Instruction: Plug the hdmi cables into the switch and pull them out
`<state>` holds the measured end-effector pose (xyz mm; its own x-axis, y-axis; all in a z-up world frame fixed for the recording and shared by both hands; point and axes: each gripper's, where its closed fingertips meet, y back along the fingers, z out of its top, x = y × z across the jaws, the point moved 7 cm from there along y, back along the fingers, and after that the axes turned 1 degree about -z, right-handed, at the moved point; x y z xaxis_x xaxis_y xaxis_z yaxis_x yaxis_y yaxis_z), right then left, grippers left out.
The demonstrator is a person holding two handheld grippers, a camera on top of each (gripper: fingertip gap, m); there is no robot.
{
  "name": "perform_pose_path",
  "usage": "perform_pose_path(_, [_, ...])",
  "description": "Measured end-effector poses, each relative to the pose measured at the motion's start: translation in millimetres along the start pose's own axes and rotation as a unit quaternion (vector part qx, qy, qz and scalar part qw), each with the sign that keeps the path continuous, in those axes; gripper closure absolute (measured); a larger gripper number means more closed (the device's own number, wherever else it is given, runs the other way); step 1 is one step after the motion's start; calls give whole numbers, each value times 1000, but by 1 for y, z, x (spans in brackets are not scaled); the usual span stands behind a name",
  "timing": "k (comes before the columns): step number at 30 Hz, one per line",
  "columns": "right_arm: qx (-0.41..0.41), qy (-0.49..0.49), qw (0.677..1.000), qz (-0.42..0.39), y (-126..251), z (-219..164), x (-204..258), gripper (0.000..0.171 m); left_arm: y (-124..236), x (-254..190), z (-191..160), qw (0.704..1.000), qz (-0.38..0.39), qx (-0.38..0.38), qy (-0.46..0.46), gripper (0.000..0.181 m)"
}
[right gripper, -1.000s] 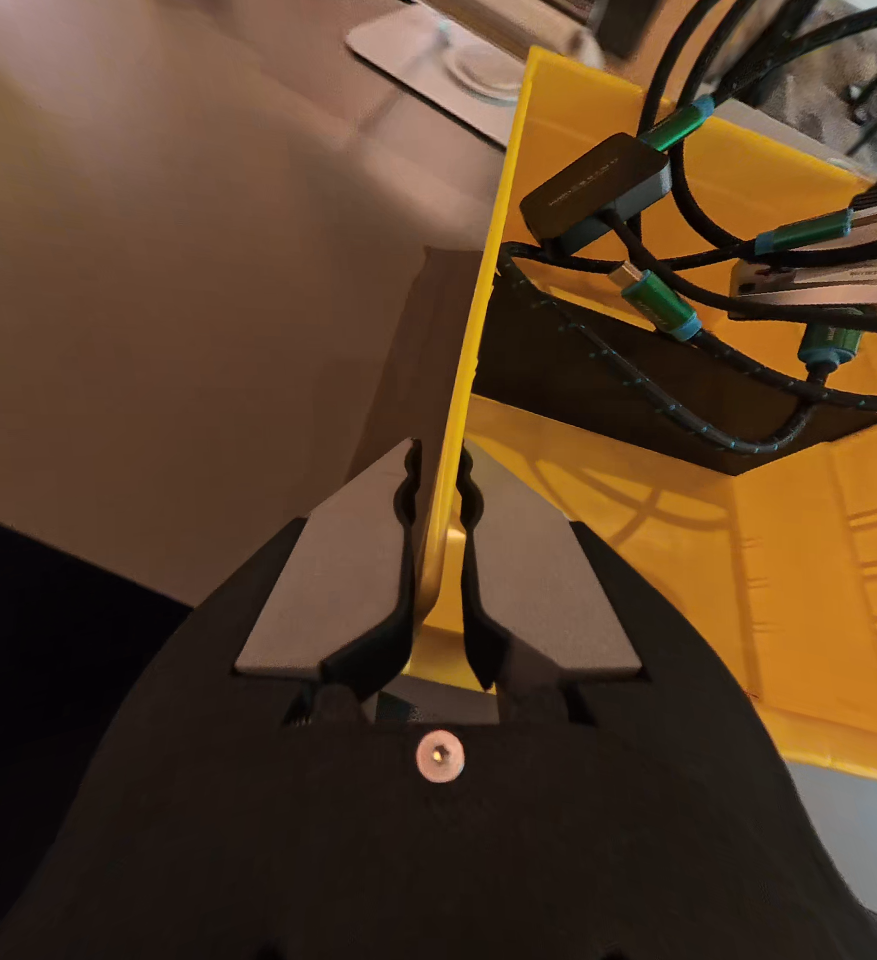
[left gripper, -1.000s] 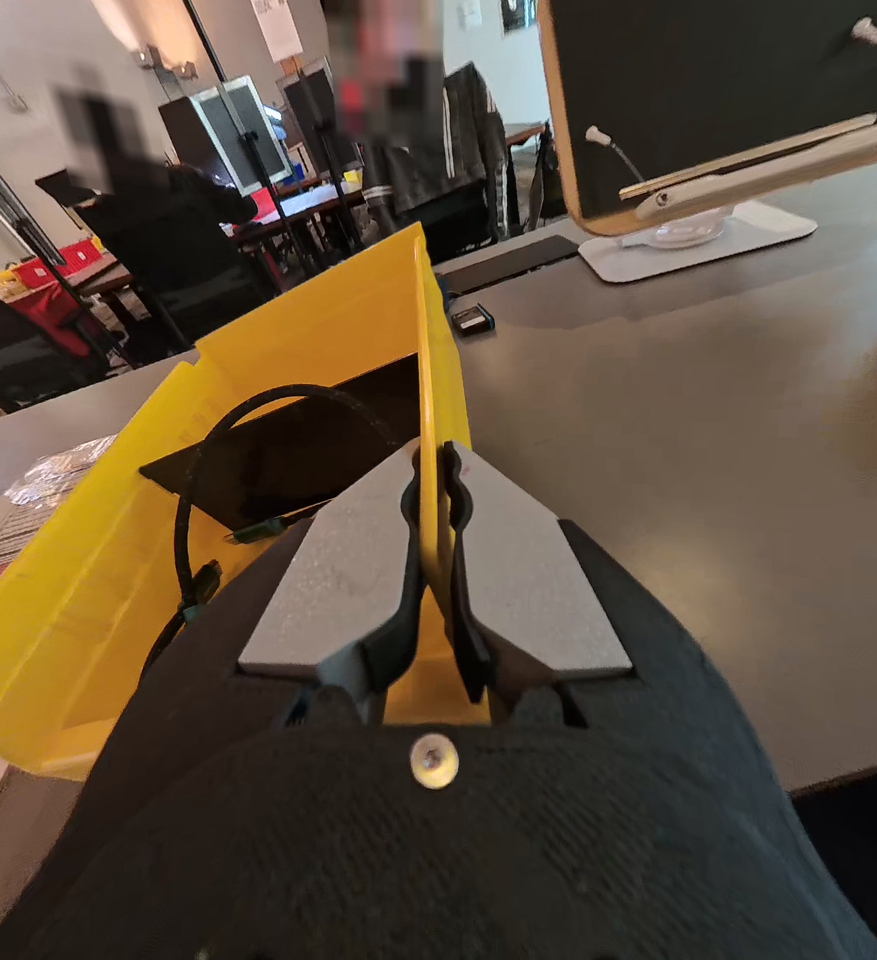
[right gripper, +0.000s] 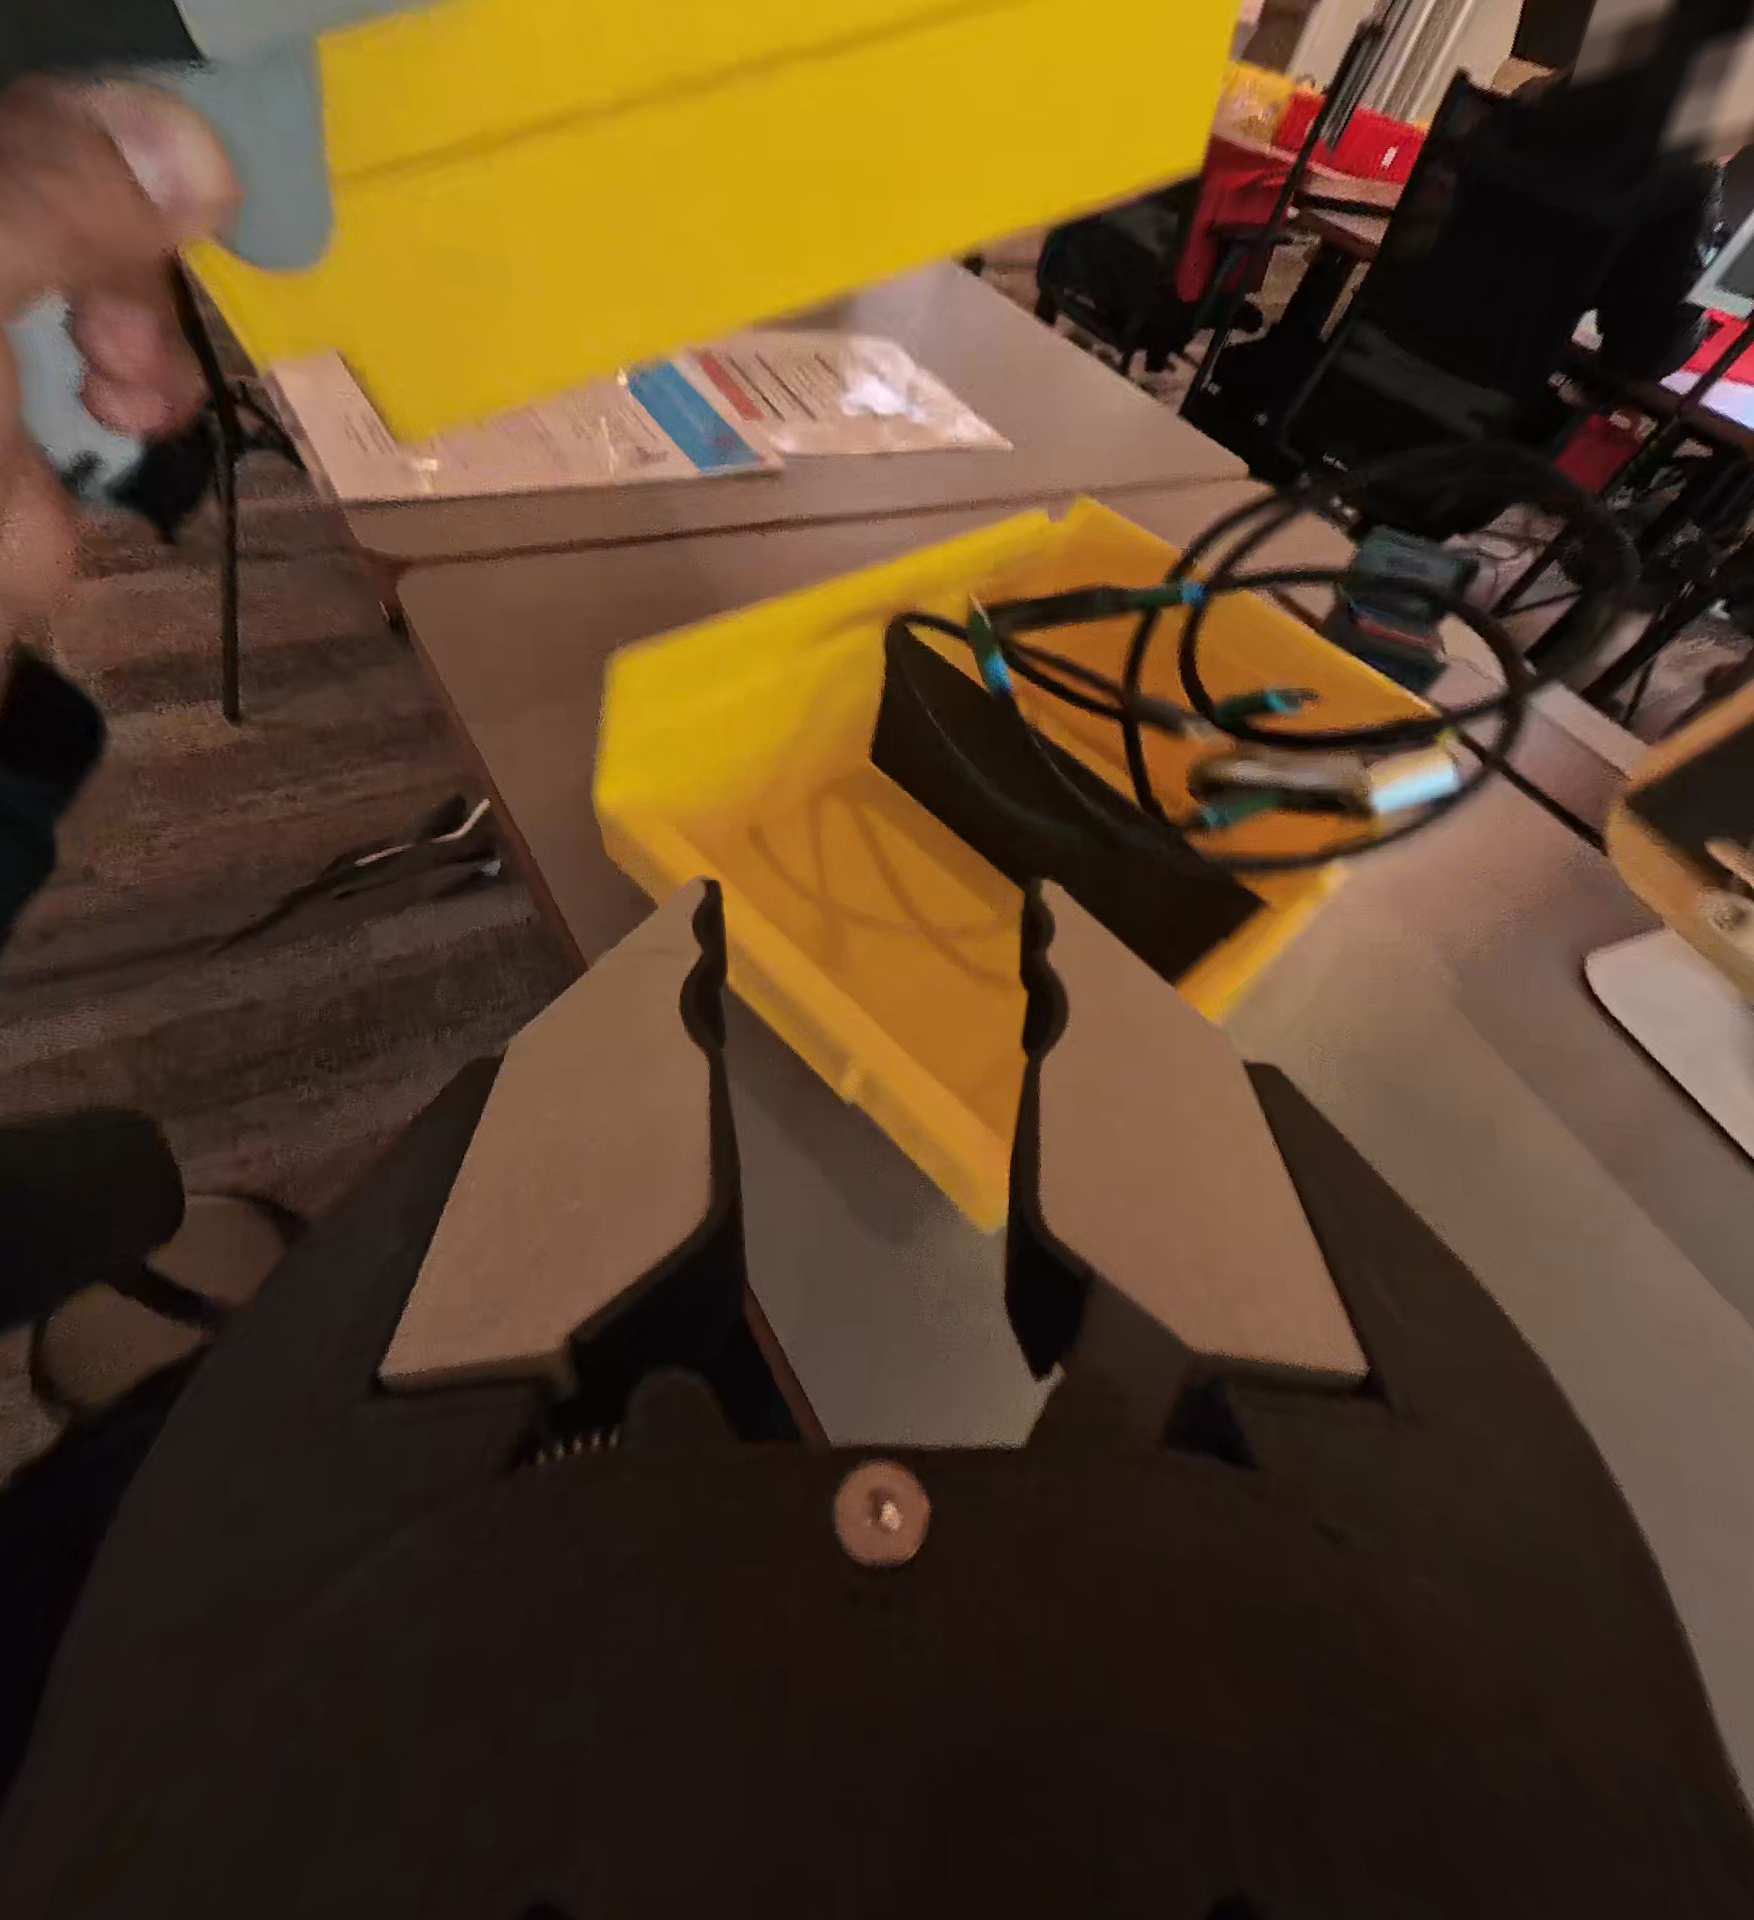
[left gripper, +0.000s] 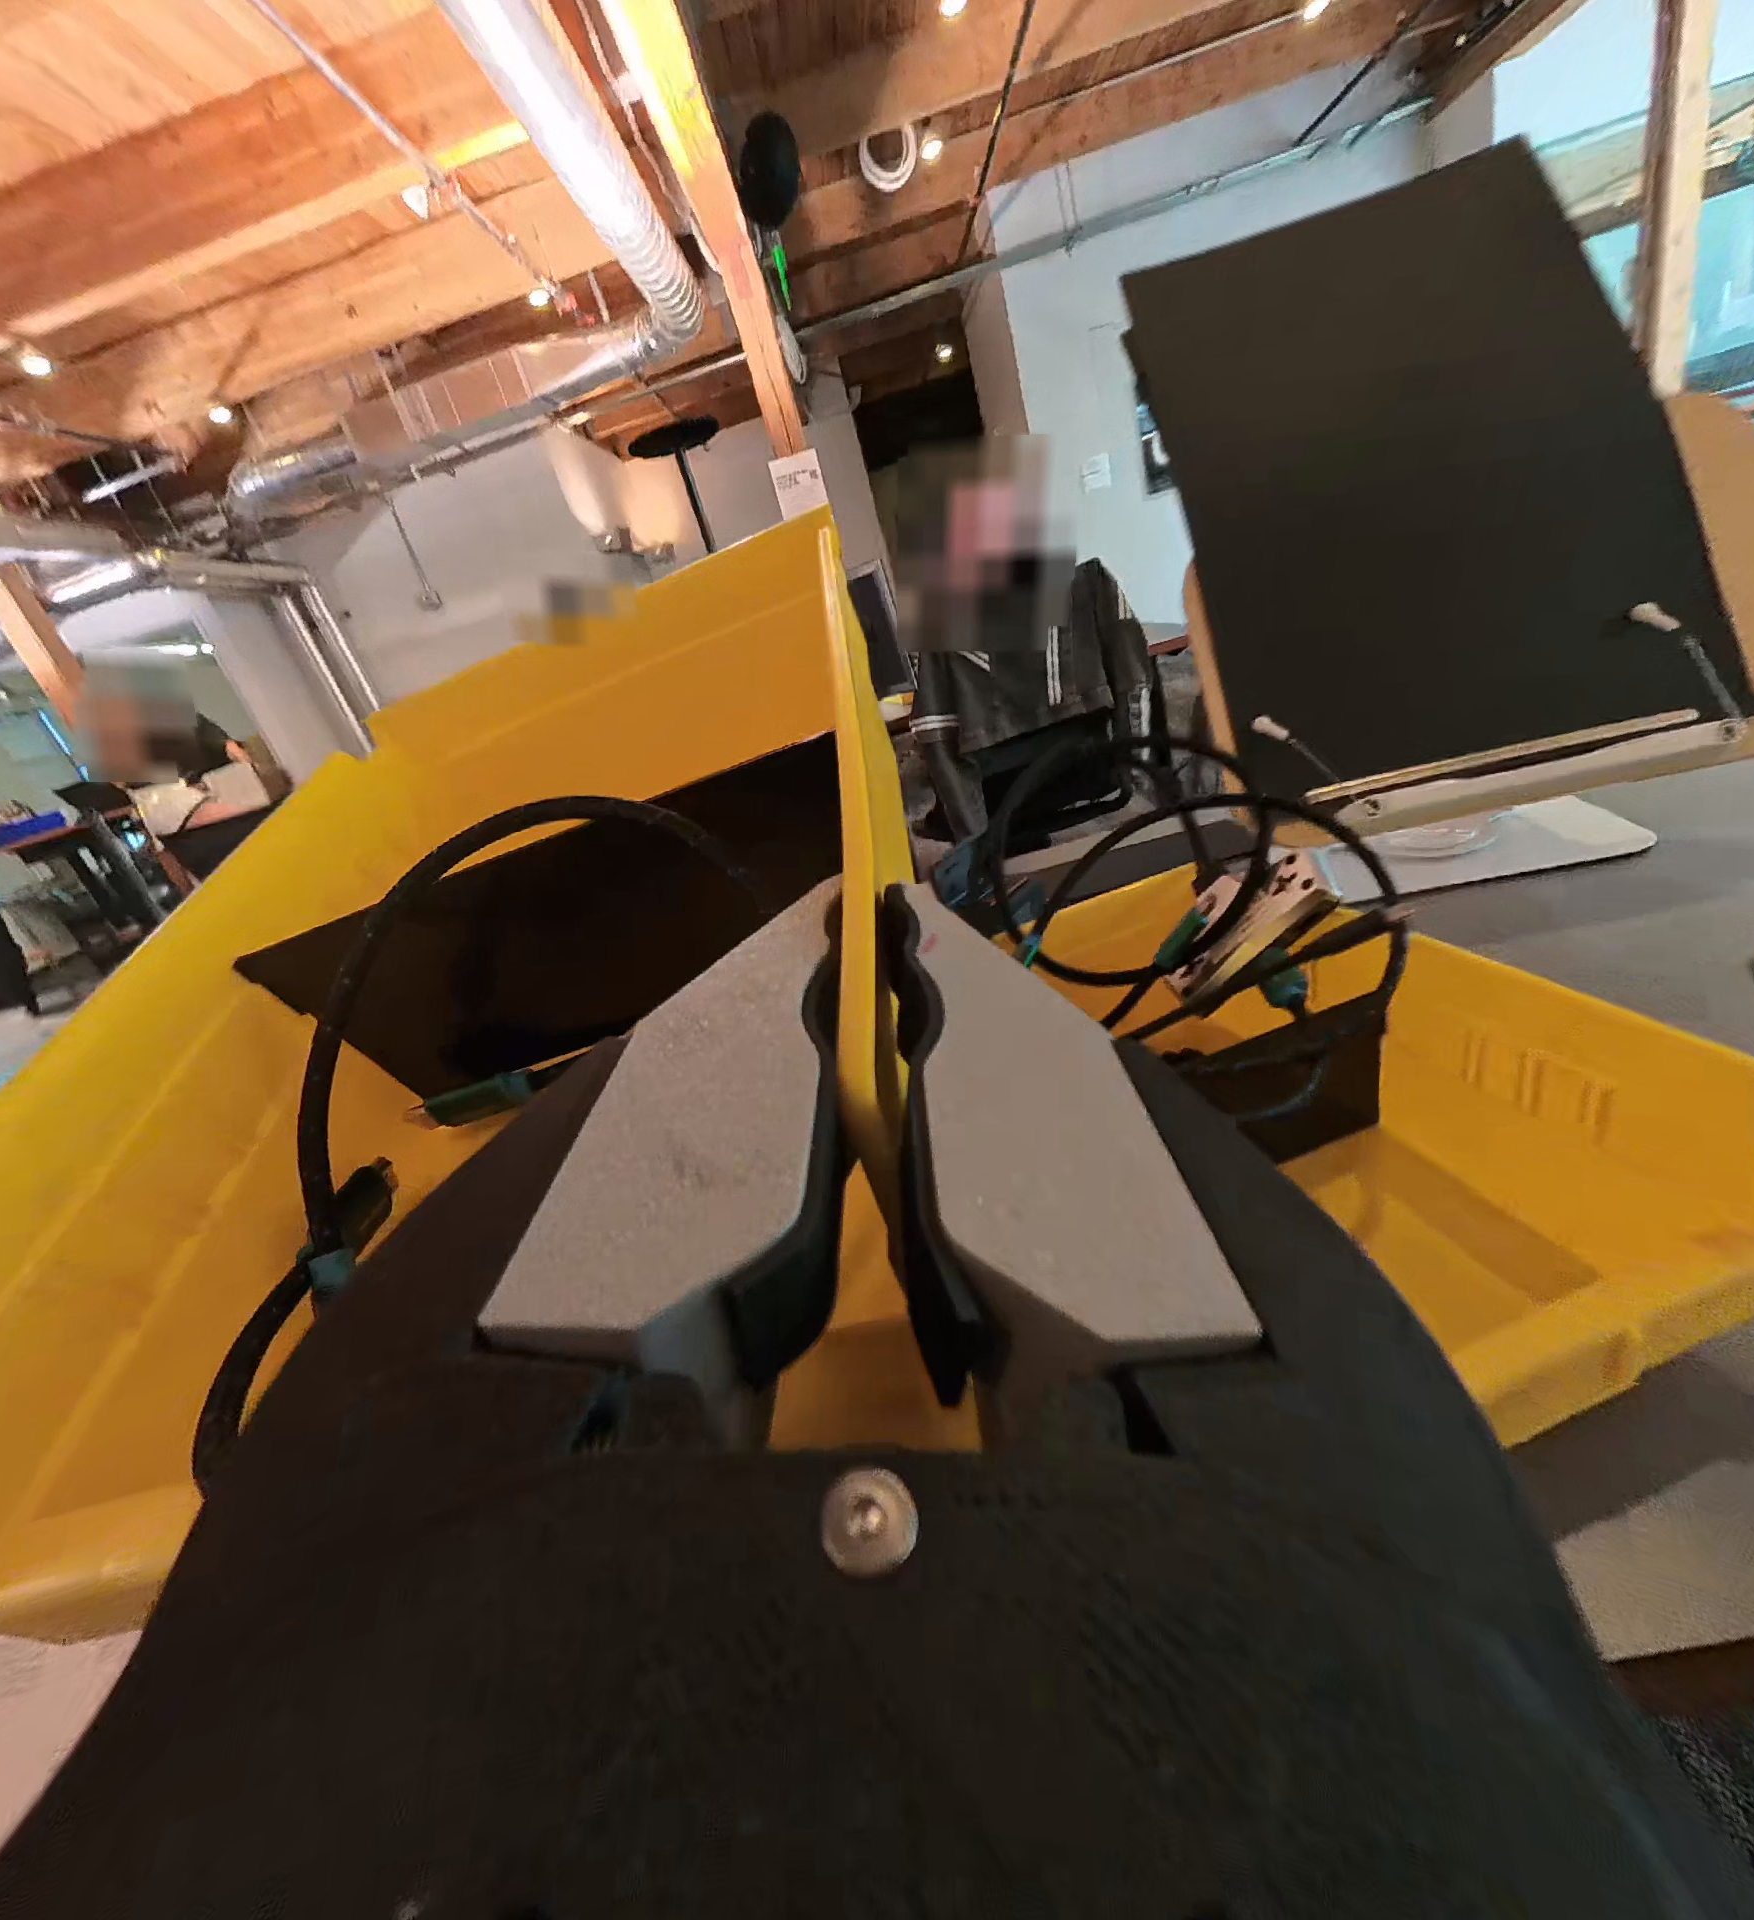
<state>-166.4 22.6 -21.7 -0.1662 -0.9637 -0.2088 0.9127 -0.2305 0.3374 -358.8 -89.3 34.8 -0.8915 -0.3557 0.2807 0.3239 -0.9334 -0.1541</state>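
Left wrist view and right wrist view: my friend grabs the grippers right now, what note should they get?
Left gripper: shut on a wall of one yellow plastic bin, seemingly lifted; a black braided cable lies inside.
Right gripper: open, empty, above the grey table.
Second yellow bin: on the table, holding the silver switch box and tangled black cables.
Done: no plugging I can confirm.
Left: plug cables in, pull them out.

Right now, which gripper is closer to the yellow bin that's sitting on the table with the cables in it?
Right. The right gripper hangs open just above the yellow bin's near end. The left gripper is off to one side, clamped on a second bin's wall.
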Motion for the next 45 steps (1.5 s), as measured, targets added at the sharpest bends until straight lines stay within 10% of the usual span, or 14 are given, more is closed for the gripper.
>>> perform_pose_path(17, [85,-115,976,-164,222,-100,-201,126,1,-323,46,932,-349,-71,-67,178])
perform_pose_path(28, [117,-143,969,-162,226,-127,-219,122,-47,-458,-21,893,-443,80,-17,175])
perform_pose_path(36, [156,-54,985,-43,184,-120,-169,116,-5,-383,-15,873,-475,100,-38,120])
perform_pose_path(41, [178,21,981,79,147,-114,-115,126,-12,-264,-16,922,-373,95,25,128])
perform_pose_path(45, [314,78,946,3,145,-139,-120,151,-31,-198,-62,945,-270,180,30,127])
